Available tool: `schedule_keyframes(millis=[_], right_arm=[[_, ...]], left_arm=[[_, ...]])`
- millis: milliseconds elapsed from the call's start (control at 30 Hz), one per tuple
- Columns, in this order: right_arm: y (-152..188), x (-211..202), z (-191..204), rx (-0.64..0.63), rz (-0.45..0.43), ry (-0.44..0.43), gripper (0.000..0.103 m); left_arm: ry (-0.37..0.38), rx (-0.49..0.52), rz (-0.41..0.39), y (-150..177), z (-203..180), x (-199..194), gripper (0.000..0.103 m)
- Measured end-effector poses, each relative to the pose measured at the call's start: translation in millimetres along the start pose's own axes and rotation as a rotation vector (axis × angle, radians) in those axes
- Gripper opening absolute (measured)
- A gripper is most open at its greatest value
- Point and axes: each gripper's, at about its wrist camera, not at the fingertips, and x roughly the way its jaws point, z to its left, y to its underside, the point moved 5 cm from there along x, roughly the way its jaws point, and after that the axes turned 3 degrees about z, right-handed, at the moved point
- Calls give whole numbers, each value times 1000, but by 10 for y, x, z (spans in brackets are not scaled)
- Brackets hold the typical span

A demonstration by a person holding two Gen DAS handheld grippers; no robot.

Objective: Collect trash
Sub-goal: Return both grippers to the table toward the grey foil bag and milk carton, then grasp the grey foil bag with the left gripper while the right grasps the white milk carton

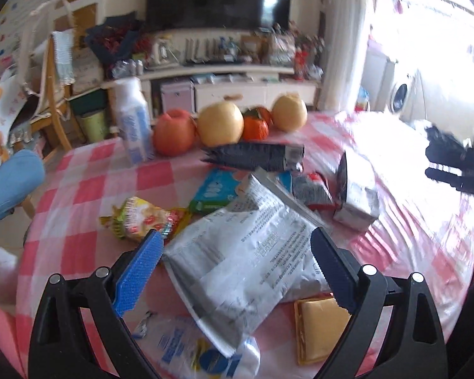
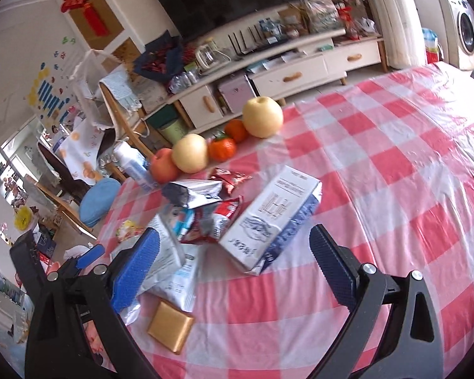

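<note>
Nothing collected yet as far as the views show: trash all still heaped mid-table on the pink checked table (image 2: 395, 164), no bin or bag visible on it. Left tongs (image 1: 237, 246) wide open, empty, straddling the big silver pouch (image 1: 246, 246) without gripping it; pads either side, contact unclear. Right tongs (image 2: 233, 249) also wide open, empty, hovering just short of the milk carton (image 2: 275, 218), which lies on its side toward the right of the pile. Rest of pile: yellow snack wrapper (image 1: 139, 218) on the left side, green-blue packet (image 1: 215, 191), red-silver wrapper (image 2: 224, 218), torn silver bag (image 2: 192, 192), dark foil wrapper (image 1: 256, 156) behind, clear plastic bag with blue print (image 1: 199, 350) and gold flat box (image 2: 170, 327) toward the near edge. Fruit row at the far edge, apple (image 2: 164, 169), two pears (image 2: 262, 117), oranges (image 2: 222, 148), likely not trash; bottle (image 1: 132, 123) at the far left corner, can't tell. Judgement: task at the start, every wrapper left; pouch and carton look like first picks.
</note>
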Motion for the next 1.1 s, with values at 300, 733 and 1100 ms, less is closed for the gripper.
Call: schedule_keyframes(millis=[300,733,1100], right_arm=[[-105,165,-213,44,37,23,96],[-18,591,-211,28,140,77,96],[4,944,-282,89,168,87,96]], left_arm=[[124,141,111,196,-515,137,94],[170,144,74,174,-745,-9,94],[100,142,171,203,-590,347,94]])
